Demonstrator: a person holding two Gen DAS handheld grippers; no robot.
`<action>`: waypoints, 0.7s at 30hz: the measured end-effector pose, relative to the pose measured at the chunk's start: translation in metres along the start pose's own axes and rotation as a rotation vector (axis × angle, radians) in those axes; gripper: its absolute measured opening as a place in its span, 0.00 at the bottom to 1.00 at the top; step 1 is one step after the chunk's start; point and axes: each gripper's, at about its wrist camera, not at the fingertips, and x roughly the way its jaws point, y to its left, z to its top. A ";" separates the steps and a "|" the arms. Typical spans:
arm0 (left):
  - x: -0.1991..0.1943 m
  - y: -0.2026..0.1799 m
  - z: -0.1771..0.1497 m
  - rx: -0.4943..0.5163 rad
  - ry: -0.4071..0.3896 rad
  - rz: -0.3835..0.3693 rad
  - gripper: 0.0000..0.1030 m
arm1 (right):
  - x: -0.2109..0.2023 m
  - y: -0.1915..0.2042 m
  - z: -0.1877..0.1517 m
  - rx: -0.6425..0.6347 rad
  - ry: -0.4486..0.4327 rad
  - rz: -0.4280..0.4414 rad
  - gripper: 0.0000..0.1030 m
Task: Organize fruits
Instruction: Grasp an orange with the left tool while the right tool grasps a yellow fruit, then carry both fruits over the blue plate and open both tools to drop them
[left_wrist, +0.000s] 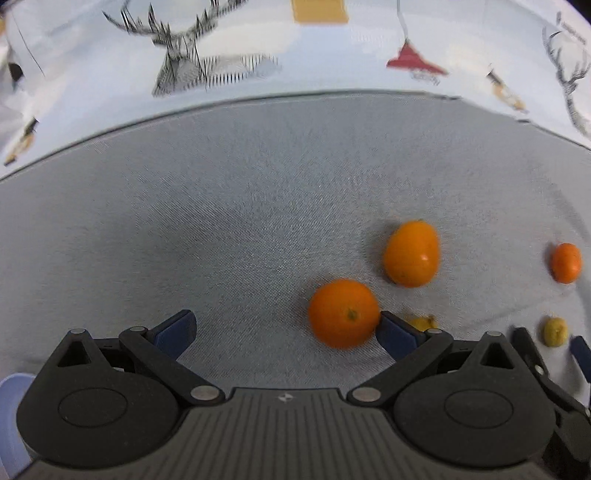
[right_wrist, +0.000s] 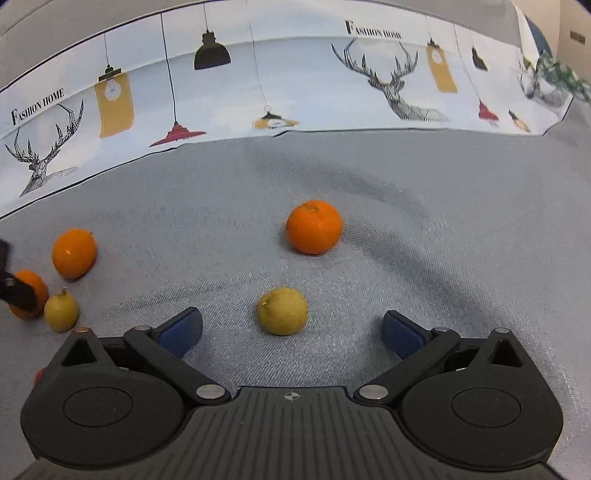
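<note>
Both tongs spread: left tongs (left_wrist: 286, 328) with an orange (left_wrist: 343, 313) against their right finger, right tongs (right_wrist: 291, 330) straddling a lemon (right_wrist: 282, 311).

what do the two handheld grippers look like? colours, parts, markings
Both match. The left gripper and right gripper each have a dark grey ribbed body with a small round crosshair mark at the front edge, two round black housings, black linkage arms with silver pivot pins, and blue finger pads. No cables, hands or sleeves show.
</note>
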 end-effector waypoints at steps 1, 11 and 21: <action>0.005 0.000 0.002 -0.005 0.004 -0.003 1.00 | 0.000 0.001 -0.001 -0.001 -0.004 -0.004 1.00; -0.022 0.000 0.000 0.074 -0.090 -0.082 0.40 | -0.015 0.013 -0.002 -0.086 -0.076 0.021 0.26; -0.132 0.019 -0.076 0.067 -0.171 -0.135 0.40 | -0.066 -0.008 0.001 -0.002 -0.179 0.014 0.26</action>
